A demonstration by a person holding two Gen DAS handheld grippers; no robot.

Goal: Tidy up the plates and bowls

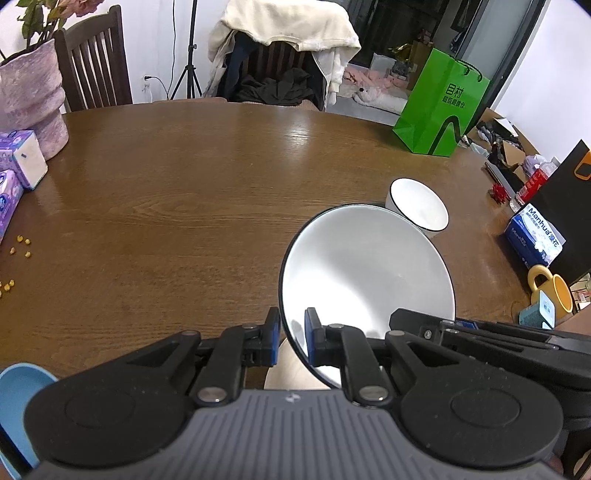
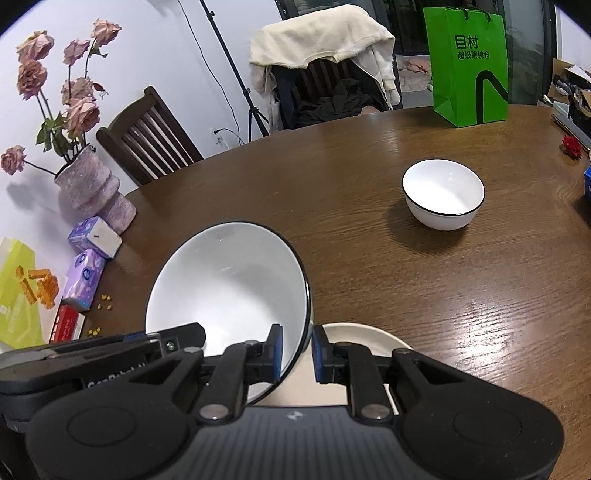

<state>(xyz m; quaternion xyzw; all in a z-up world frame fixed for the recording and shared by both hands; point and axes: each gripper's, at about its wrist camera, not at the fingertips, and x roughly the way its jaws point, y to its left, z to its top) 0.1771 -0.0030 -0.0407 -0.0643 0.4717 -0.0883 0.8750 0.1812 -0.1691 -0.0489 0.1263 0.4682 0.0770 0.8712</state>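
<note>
Two handheld grippers share one large white bowl (image 1: 369,273) with a thin black rim, held tilted above a round, dark brown wooden table (image 1: 203,192) whose glossy top reflects the room light. The left gripper (image 1: 291,336) is clenched on the bowl's rim, one blue pad inside and one outside, and the right gripper (image 2: 297,352) is clamped the same way on the opposite side of the rim. Directly beneath the grippers lies a cream plate (image 2: 369,334) on the table. Ahead of the right gripper and off to its right, a smaller white bowl (image 2: 443,194) with a black rim stands upright on the wood, well apart from the held bowl. Far ahead of it, near the table's back edge, stands a green paper shopping bag (image 2: 467,70). To the left gripper's left are purple tissue packs (image 1: 22,158), small yellow crumbs (image 1: 20,245) scattered on the wood, and a mauve vase (image 2: 92,192) of faded pink roses. To its right, at the table's edge, sit a blue tissue box (image 1: 535,236) and a yellow mug (image 1: 552,291). Beyond the table stand a dark wooden chair (image 2: 147,136), a second chair draped with a cream garment (image 1: 284,26), a black tripod stand (image 1: 190,70) and a white wall (image 2: 147,44).
</note>
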